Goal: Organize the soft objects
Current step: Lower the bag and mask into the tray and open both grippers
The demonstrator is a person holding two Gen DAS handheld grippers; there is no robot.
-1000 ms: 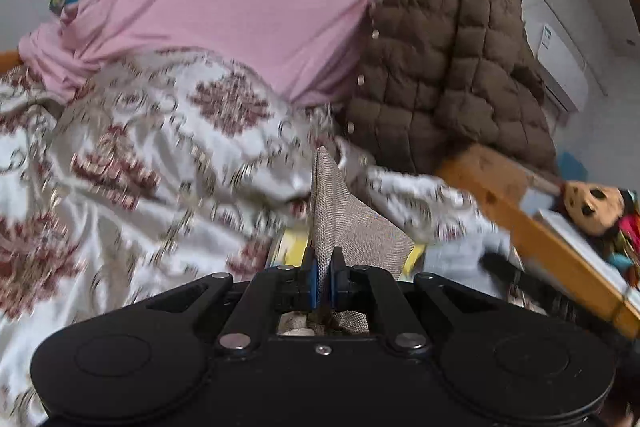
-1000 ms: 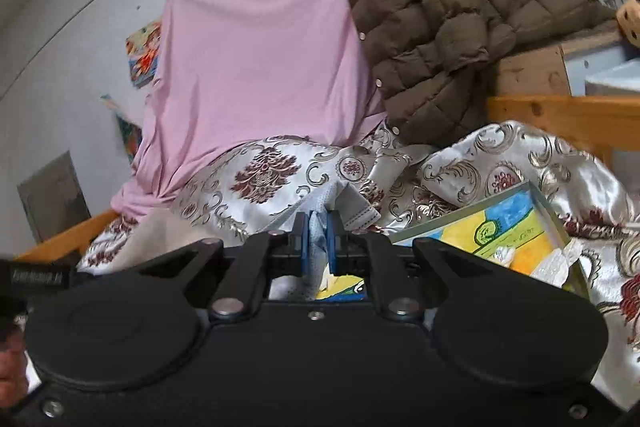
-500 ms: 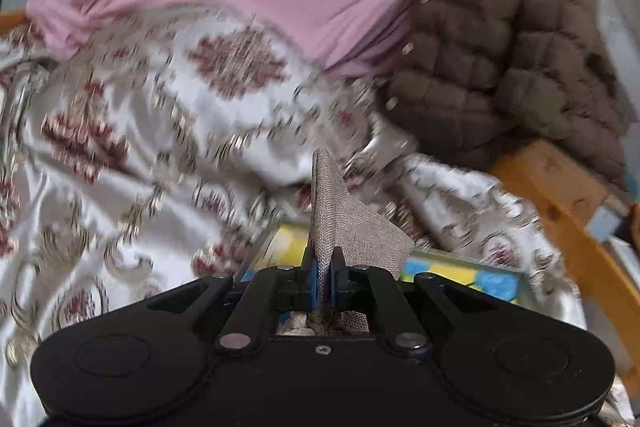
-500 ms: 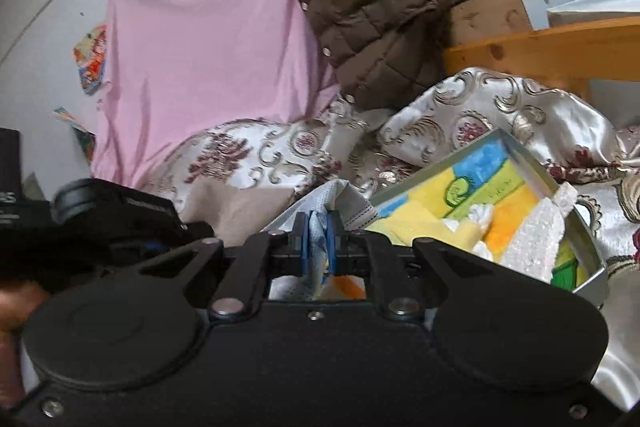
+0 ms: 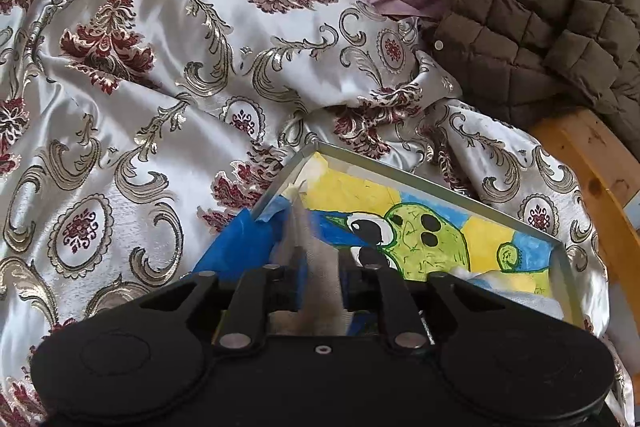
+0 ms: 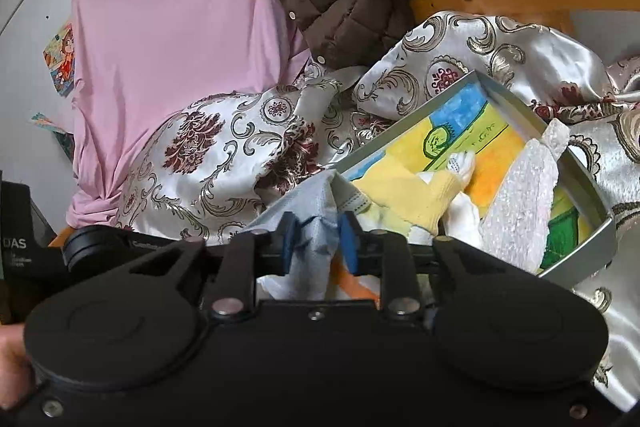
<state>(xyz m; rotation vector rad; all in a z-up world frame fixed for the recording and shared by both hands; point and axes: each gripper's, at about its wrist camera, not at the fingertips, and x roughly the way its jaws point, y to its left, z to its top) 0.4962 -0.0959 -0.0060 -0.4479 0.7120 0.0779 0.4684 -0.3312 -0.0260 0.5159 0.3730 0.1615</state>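
Black casing (image 6: 16, 255) at left reads "DAS"; both hand-held grippers' jaws just parted, left (image 5: 322, 277) around beige cloth (image 5: 316, 251), right (image 6: 318, 241) around blue cloth (image 6: 312, 247).

Soft, even daylight fills both views, with no hard shadows. The satin bedspread (image 5: 168, 75) throws pale sheen along its folds, brightest at the far right of the right view. Fisheye bending curves the edges. The beige cloth (image 5: 316, 255) nearest the left lens is smeared.
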